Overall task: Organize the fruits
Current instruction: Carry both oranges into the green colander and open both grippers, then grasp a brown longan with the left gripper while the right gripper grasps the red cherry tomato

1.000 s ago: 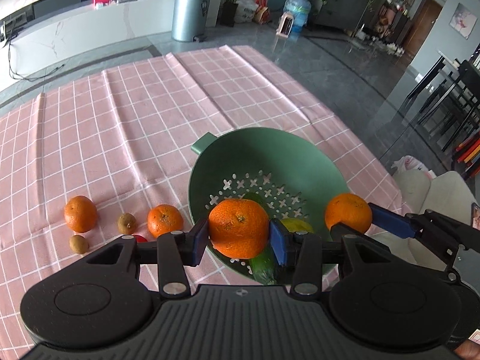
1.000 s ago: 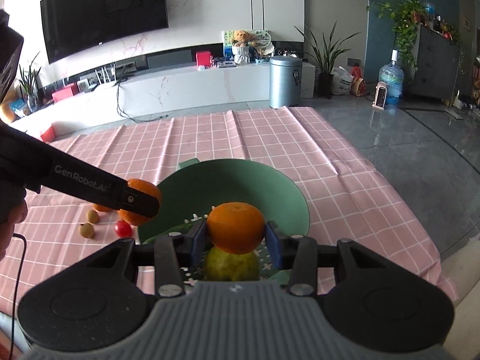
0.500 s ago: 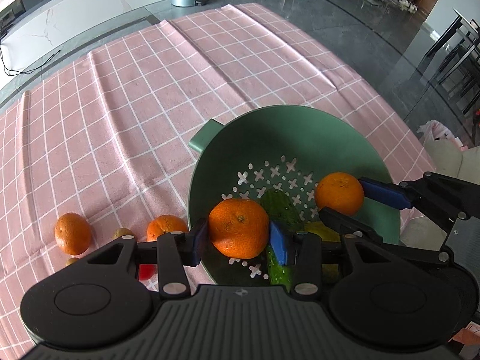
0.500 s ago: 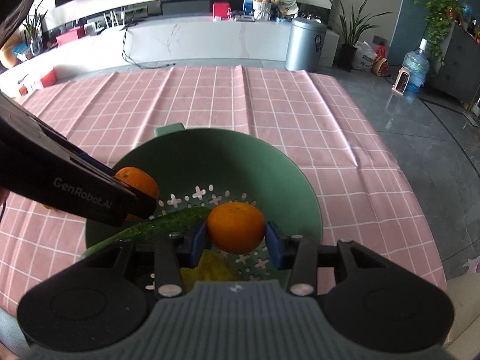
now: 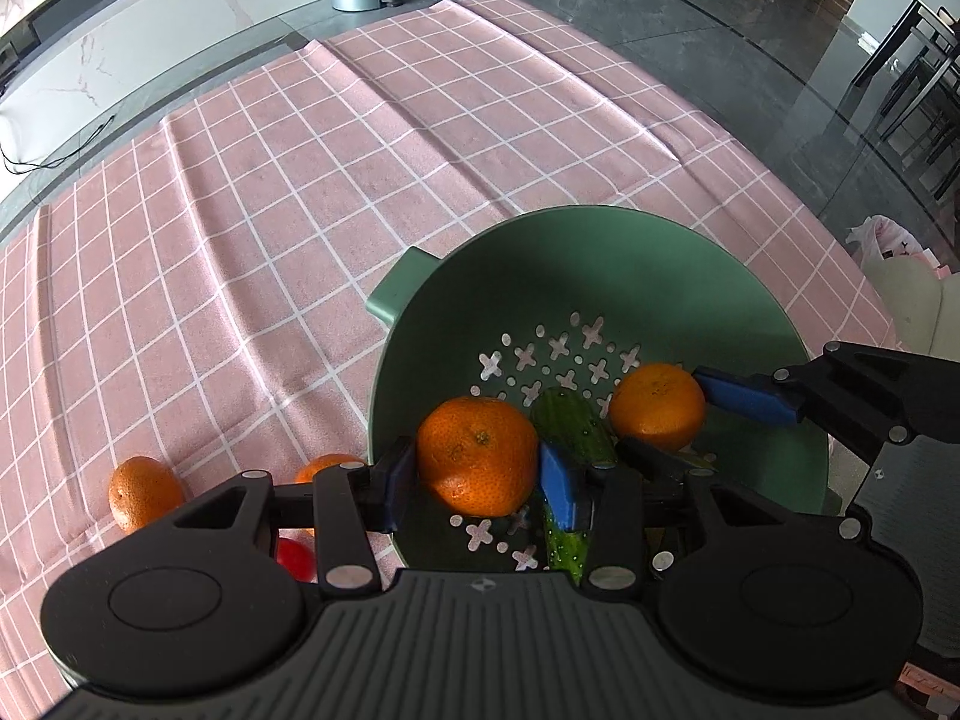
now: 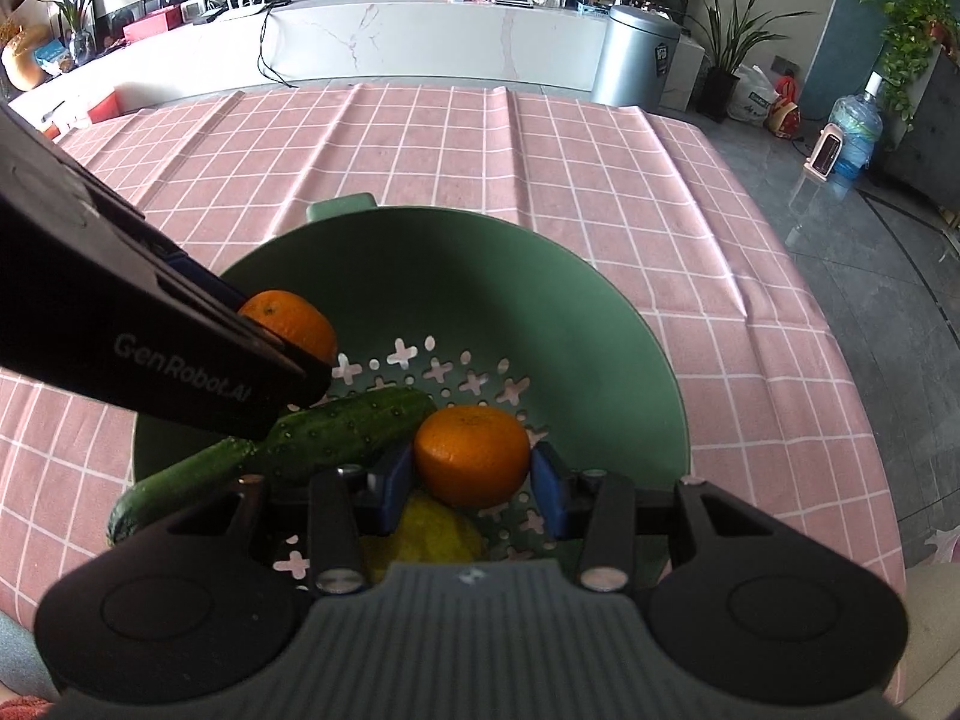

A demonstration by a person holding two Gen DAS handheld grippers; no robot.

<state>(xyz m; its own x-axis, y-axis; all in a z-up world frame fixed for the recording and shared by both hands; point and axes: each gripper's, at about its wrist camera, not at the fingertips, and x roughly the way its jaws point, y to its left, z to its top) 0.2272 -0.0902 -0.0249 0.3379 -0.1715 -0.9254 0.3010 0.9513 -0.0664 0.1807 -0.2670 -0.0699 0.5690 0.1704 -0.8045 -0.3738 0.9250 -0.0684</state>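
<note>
Left wrist view: left gripper [image 5: 477, 468] clamps a tangerine [image 5: 477, 455] between its blue pads, held over the near-left inside of the green colander [image 5: 600, 264], which sits on the pink checked tablecloth [image 5: 300, 180]. In the colander: a cucumber [image 5: 570, 426], lying partly under the gripper. The right gripper [image 5: 666, 420] comes in from the right side, pinching a second tangerine [image 5: 658, 406] over the perforated bottom (pads on both sides of it). On the cloth left of the colander: two loose tangerines [image 5: 144, 492] [image 5: 327, 465], the nearer one just beside the colander wall, and a small red fruit [image 5: 294, 558], mostly hidden by the gripper body.

Right wrist view: right gripper [image 6: 471, 474] closed on its tangerine [image 6: 471, 456], inside the colander [image 6: 480, 276], above a yellow fruit [image 6: 426, 534]. Cucumber [image 6: 312, 438] lies across the colander's left half, its end poking past the rim. Left gripper [image 6: 300, 354] reaches in from the left with its tangerine [image 6: 288, 321] just over the bowl's left inner wall.
</note>
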